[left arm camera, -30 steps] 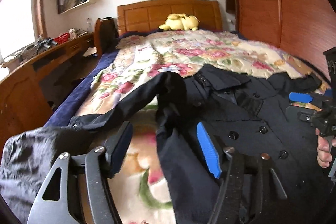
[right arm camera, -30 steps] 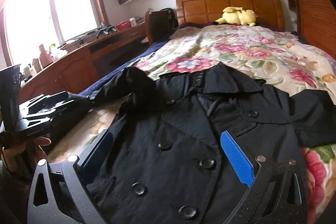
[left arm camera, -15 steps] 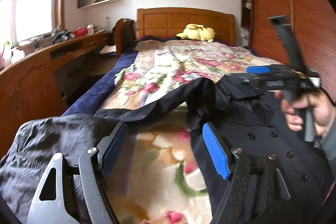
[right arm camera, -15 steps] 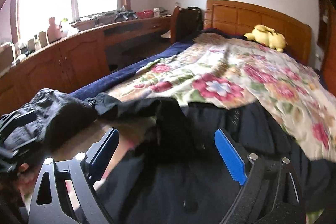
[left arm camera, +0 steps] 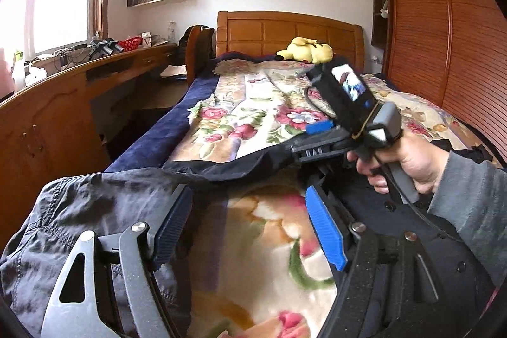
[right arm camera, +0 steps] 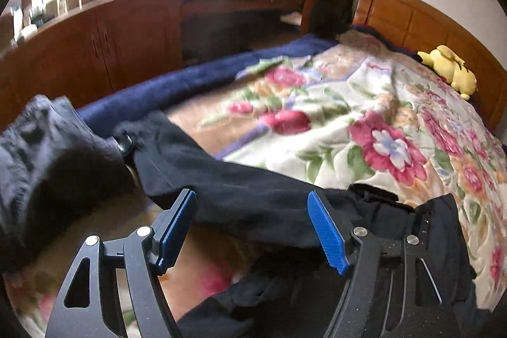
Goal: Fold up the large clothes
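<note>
Black coat (right arm camera: 253, 205) spread on the floral blanket (right arm camera: 364, 116) near the foot of the bed, one sleeve (left arm camera: 228, 163) stretched toward the blue bed edge (right arm camera: 177, 87). Grey jacket (left arm camera: 95, 211) bunched at that edge, just beside the sleeve end. Left gripper (left arm camera: 247, 230) over bare blanket, jaws wide, nothing between. Right gripper (right arm camera: 253, 227) over the sleeve, jaws just been closing, apart and not pressing cloth. Open blanket beyond, up to the yellow plush toy (right arm camera: 450, 68).
</note>
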Tool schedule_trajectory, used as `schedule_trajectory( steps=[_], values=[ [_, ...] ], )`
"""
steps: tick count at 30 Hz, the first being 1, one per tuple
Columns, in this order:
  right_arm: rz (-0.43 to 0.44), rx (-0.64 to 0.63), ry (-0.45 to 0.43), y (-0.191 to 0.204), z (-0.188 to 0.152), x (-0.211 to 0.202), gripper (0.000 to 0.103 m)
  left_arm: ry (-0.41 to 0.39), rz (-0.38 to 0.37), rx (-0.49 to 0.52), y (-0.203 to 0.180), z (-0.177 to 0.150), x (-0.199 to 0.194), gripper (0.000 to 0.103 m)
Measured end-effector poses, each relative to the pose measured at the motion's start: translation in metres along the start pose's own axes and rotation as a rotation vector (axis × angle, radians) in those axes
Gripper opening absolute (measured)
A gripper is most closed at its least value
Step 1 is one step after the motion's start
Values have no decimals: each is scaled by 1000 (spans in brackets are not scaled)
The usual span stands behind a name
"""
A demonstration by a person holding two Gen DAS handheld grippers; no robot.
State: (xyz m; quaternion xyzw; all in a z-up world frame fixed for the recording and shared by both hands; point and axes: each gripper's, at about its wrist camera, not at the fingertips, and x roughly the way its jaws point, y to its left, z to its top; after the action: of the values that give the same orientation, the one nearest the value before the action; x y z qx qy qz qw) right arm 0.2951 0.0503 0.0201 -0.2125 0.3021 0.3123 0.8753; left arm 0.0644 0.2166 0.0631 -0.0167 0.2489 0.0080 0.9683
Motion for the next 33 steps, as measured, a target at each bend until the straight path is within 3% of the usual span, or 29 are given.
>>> schedule_trajectory(
  steps=[7, 14, 15, 16, 23, 26, 29, 33],
  values=[
    [40, -35, 85, 3, -12, 33, 75, -6, -3, -12, 5, -1, -6, 75],
    [-31, -109, 101, 22, -13, 51, 72, -5, 5, -13, 7, 0, -7, 75],
    [-34, -112, 96, 28, -15, 47, 57, -5, 5, -15, 7, 0, -6, 75],
    [-27, -109, 94, 27, -15, 47, 2, -5, 6, -15, 6, 0, -6, 75],
    [-64, 62, -181, -1, -16, -37, 1, -27, -4, -16, -7, 3, -9, 75],
    [-121, 141, -247, -19, -30, -78, 1, -43, -20, -14, -21, 0, -14, 75],
    [-163, 225, -229, -38, -60, -100, 1, -41, -36, -5, -35, -7, -14, 75],
    [-230, 253, -130, -53, -110, -107, 1, -38, -62, -14, -51, -14, -11, 75]
  ],
)
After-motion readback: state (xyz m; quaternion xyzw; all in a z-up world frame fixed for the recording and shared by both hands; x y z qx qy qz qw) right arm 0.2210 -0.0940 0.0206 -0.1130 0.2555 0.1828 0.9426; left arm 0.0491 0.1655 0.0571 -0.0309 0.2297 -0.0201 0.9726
